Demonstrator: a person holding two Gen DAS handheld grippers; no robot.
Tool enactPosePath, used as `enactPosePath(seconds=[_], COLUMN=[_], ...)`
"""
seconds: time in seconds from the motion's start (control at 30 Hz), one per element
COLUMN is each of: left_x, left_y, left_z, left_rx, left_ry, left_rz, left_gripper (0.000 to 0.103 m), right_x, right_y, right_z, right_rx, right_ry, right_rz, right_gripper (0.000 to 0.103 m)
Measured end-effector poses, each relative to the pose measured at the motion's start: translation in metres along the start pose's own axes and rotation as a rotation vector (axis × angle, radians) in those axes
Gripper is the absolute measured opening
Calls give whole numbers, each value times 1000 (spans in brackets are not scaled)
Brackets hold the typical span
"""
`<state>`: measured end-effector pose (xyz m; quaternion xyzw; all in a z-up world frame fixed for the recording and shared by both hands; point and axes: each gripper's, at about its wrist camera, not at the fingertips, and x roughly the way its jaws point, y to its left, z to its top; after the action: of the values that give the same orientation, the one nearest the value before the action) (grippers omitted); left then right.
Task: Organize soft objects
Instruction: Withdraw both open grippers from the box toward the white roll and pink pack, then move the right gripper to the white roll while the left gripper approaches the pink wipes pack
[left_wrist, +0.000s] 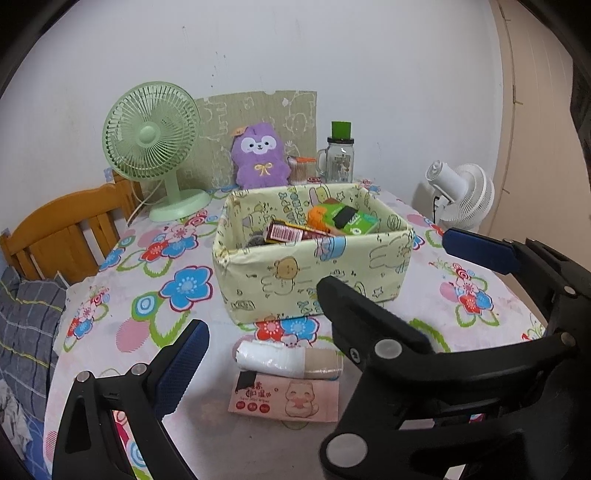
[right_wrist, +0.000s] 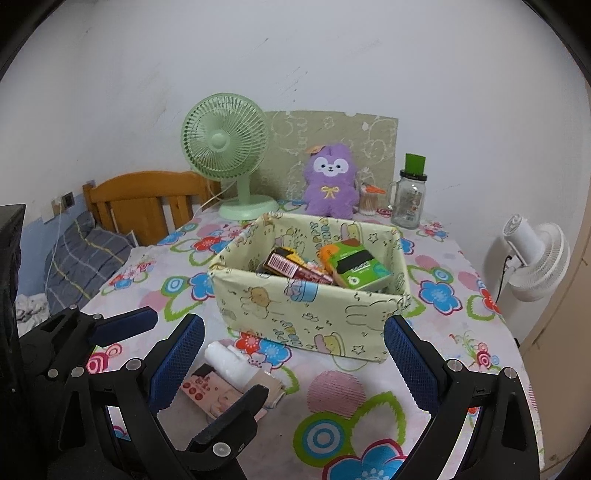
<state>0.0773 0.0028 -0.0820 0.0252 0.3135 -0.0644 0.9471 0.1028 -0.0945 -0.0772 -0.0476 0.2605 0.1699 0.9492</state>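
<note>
Both tools, left tool (left_wrist: 266, 354) and right tool (right_wrist: 295, 354), hang spread and empty over the surface (right_wrist: 369, 417), so we're pre-grasp: next, we'd drop left onto the white roll (left_wrist: 273, 359) beside the wipes pack (left_wrist: 291, 400), then lift into the fabric bin (left_wrist: 310, 280).

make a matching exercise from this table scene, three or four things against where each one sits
Things:
1. green pack
2. purple plush toy
3. white roll
4. glass jar

Places:
A. on the tablecloth in front of the fabric box
B. inside the fabric box
C. at the back, right of the purple plush toy
D. at the back, right of the green fan

Pairs: 1-B, 2-D, 3-A, 4-C
</note>
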Motion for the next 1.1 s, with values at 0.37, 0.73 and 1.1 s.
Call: enactPosePath(seconds=[0.37,0.73,1.1], left_x=[14,31,49], left_y=[2,5,8], left_z=[-22,-42,-54], left_rx=[4,5,-17], left_ry=[59,123,178], left_rz=[-30,-48,-48], left_gripper=[98,98,98], right_x=[18,28,44], right_y=[4,10,5], right_z=[-23,-42,-54], right_rx=[-1,-27,-20], right_ry=[36,54,111], right_rz=[33,66,65], right_gripper=[98,97,91])
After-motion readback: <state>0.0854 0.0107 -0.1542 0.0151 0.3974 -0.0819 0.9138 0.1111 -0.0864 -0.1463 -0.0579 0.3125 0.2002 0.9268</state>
